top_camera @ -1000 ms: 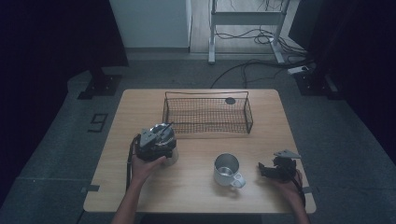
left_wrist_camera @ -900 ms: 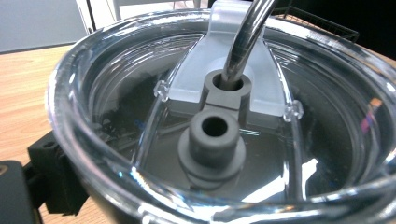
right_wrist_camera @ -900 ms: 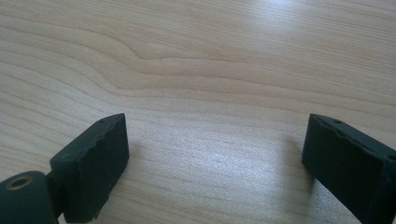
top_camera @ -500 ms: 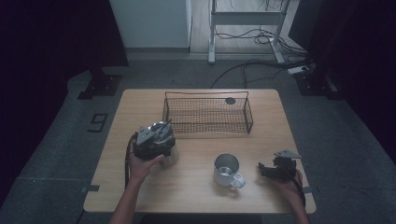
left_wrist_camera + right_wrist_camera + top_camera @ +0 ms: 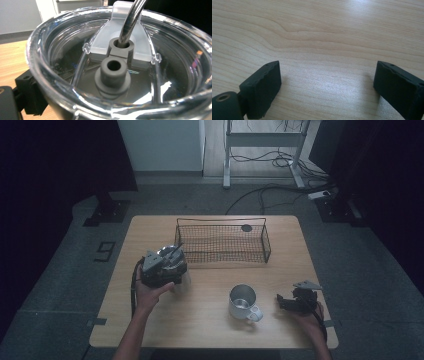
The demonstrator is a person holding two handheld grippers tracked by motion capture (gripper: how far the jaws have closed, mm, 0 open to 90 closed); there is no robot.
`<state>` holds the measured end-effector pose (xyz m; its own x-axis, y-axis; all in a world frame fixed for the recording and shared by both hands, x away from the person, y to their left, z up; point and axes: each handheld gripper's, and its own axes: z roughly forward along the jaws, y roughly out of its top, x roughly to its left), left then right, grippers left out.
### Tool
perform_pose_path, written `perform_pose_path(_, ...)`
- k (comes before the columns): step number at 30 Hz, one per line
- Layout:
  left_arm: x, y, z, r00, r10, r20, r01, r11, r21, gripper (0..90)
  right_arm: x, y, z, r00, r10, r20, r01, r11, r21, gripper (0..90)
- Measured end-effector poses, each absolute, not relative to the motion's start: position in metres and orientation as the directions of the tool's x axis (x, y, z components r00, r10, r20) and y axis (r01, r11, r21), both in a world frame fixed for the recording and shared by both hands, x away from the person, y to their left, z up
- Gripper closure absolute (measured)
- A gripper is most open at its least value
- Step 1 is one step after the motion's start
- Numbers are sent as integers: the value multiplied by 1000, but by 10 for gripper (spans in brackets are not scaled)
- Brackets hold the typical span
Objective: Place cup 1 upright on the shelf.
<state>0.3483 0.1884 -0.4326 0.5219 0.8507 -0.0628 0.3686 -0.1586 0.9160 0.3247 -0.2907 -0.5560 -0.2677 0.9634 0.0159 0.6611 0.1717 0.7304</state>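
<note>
Left hand-held gripper [image 5: 172, 270] clamped on a clear tumbler [image 5: 120, 65], lid and metal straw [image 5: 131, 20] right up against its camera, one black jaw showing at the tumbler's left side. Carried off the surface [image 5: 210, 320], by the look of it, just short of the wire basket [image 5: 222, 242] ahead. Right hand-held gripper [image 5: 327, 87] spread wide and empty, jaws down on bare wood, metal mug [image 5: 243, 301] just to its left. Transport step in hand, judging by the pose; next, probably over the basket rim and down, keeping tumbler upright and straw clear of the wire.
</note>
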Motion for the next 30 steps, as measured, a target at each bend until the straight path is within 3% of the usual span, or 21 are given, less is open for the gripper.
perform_pose_path(30,357,178,-408,535,843,-62,349,-154,925,39,325,-291,-556,-255,967,15,661,163,733,84)
